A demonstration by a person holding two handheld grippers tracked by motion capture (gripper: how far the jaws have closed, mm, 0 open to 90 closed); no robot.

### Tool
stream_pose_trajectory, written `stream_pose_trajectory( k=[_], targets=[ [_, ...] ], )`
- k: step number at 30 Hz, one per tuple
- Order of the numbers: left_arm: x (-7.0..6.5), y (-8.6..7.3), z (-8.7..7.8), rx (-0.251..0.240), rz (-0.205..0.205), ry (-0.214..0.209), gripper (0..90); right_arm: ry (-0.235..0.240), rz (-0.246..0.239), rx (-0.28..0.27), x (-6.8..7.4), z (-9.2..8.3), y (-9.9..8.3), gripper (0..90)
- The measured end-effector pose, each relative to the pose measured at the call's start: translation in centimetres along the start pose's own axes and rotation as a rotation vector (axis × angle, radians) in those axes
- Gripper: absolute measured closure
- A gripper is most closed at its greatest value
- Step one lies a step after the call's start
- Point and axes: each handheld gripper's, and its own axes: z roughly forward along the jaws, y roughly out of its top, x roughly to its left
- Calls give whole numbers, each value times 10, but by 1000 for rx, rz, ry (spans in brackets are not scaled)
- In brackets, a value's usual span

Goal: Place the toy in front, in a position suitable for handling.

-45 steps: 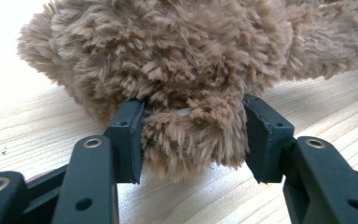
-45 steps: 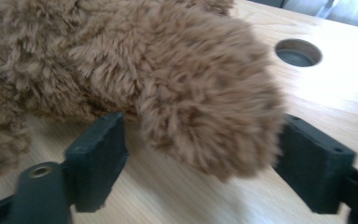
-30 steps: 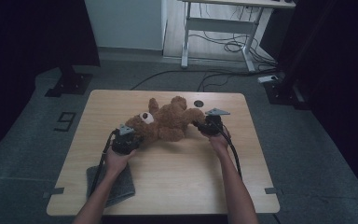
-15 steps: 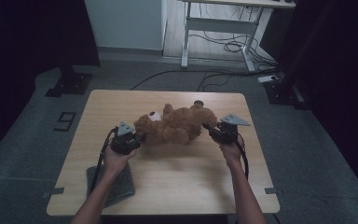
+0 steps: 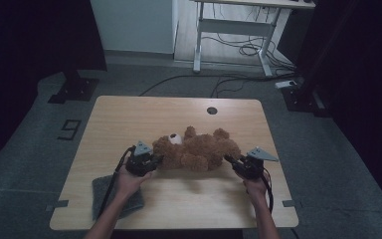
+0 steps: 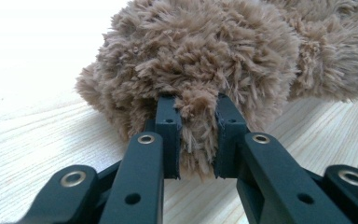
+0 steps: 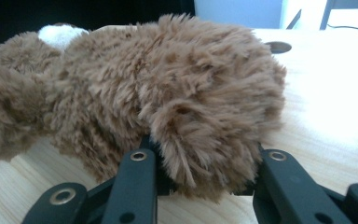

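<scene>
Teddy bear (image 5: 196, 151) lies stretched out across the middle of my wooden surface (image 5: 129, 119), head toward the left, white muzzle up. From the high view I see my left gripper (image 5: 155, 160) at its head end and my right gripper (image 5: 229, 160) at its far end, each carried by a hand, with a grey cloth pad (image 5: 104, 186) under my left forearm and a round hole (image 5: 212, 110) near the far edge. That view hides the grip itself. My left gripper view settles it: the jaws have just been closing and now pinch a narrow tuft of brown fur between them. My right gripper view shows the jaws clamped around a thick plush limb, with fur bulging over them.
</scene>
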Motion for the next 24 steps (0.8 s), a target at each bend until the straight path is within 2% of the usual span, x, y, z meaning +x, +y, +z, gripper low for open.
stream_pose_trajectory(
  k=[3,4,9,12,13,14,15,16,17,19,21,24],
  targets=[
    [0,-1,0,-1,-11,-1,744,7,4,4,-1,2,-3,685],
    [0,-3,0,-1,-30,-5,738,15,9,2,-2,1,-3,679],
    [-1,-3,-5,13,-42,-12,685,17,11,-1,-1,-1,-5,666],
    [-1,-3,-6,17,-46,-16,605,17,18,-4,-1,-1,-6,660],
    [-2,-3,-7,17,-46,-15,605,17,18,-4,-1,-1,-6,660],
    [-2,-2,-7,18,-45,-21,543,15,22,-3,-1,-1,-7,654],
    [-2,-2,-7,18,-45,-21,519,15,22,-3,-1,-1,-7,654],
    [-2,-1,-9,25,-44,-42,519,14,24,-4,-1,-2,-7,652],
    [-2,-1,-10,31,-43,-55,452,11,26,-7,-1,-2,-7,649],
    [-4,-1,-14,28,-36,-51,426,13,27,-11,-1,-3,-8,646],
    [-4,-2,-20,31,-43,-59,346,20,38,-11,-2,-3,-10,641],
    [-4,-6,-30,18,-47,-53,319,20,38,-9,-1,-3,-12,636]
  ],
)
